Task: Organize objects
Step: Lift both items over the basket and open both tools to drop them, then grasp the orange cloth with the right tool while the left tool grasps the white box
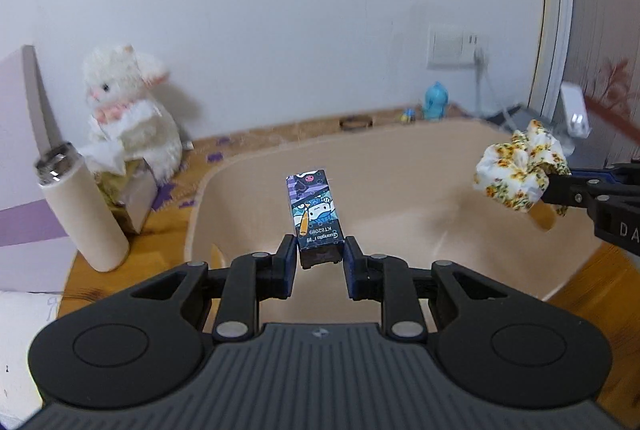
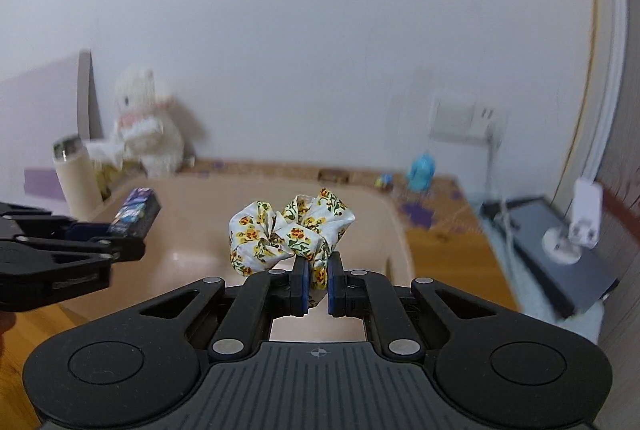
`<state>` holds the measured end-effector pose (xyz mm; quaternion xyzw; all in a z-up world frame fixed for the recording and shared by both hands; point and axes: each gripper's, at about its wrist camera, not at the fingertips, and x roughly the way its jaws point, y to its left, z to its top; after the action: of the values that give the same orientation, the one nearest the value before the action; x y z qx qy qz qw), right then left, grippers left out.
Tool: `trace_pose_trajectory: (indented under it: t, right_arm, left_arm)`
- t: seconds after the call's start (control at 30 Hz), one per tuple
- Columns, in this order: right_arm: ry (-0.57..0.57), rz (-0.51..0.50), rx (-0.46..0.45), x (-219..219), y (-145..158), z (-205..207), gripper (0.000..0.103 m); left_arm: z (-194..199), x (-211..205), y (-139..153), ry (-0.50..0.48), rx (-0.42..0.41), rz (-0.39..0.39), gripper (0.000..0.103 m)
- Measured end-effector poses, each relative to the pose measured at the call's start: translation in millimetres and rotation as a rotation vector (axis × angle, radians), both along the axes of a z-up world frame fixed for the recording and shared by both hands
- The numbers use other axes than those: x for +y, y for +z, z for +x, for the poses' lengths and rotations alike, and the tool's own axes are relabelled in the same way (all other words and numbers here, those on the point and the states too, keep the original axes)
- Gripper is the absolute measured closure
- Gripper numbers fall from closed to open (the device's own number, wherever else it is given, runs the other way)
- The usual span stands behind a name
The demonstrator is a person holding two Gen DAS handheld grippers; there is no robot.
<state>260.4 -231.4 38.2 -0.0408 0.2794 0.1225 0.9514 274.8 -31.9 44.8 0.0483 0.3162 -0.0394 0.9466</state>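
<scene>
My left gripper (image 1: pixel 319 254) is shut on a small dark cartoon-printed box (image 1: pixel 316 207) and holds it above a beige plastic basin (image 1: pixel 400 157). My right gripper (image 2: pixel 317 272) is shut on a floral fabric scrunchie (image 2: pixel 290 230), also above the basin (image 2: pixel 384 213). In the left wrist view the scrunchie (image 1: pixel 516 169) and the right gripper (image 1: pixel 552 185) hang over the basin's right side. In the right wrist view the box (image 2: pixel 136 216) and the left gripper (image 2: pixel 120 234) are at the left.
A cream bottle (image 1: pixel 80 209) stands left of the basin on the wooden table (image 1: pixel 172 213), by a white plush rabbit (image 1: pixel 132 109) on a tissue box (image 1: pixel 128 197). A blue figure (image 1: pixel 436 101) and a bracelet (image 1: pixel 356 121) lie behind. A dark device (image 2: pixel 560 250) sits at the right.
</scene>
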Motion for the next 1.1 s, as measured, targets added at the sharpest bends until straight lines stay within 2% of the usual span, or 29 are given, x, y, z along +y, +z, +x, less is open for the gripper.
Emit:
trace_pose_trajectory:
  t: [0.2,0.3,0.37,0.43,0.5,0.6,0.67,0.8,0.93,1.1]
  right_arm:
    - [0.006,-0.07,0.082,15,-32,21,0.095]
    - [0.004,-0.093,0.116,20,-41,26,0.09]
    - [0.001,-0.093,0.119,20,-42,23,0.071]
    - [0.002,-0.08,0.106,17,-38,16,0.06]
    - [0.001,-0.068,0.084,12,-31,8,0.051]
    - [-0.005,-0.059,0.051,5,-19,-8,0.039]
    - [-0.01,-0.057,0.033,1,-11,-20,0.029]
    - [-0.003,-0.044,0.019,-5,-2,-46,0.024]
    - [0.002,-0.061,0.011,-5,-1,-70,0.01]
    - [0.01,-0.082,0.045,-4,-13,-87,0.007]
  left_arm:
    - [14,-1,-27,0.0,0.078,0.013,0.076]
    - [13,1,-32,-0.004,0.096,0.011,0.076]
    - [9,4,-29,0.003,0.091,0.008,0.073]
    - [2,7,-21,0.017,0.088,0.0,0.058]
    - [-10,10,-9,0.014,0.051,-0.018,0.03]
    - [-29,11,7,0.008,-0.002,-0.008,0.023]
    - [-38,12,12,0.009,-0.007,-0.006,0.022]
    - [-58,17,17,0.016,-0.009,-0.022,0.021]
    - [-80,23,18,0.023,-0.022,-0.022,0.017]
    - [-102,31,11,0.032,-0.01,-0.019,0.014]
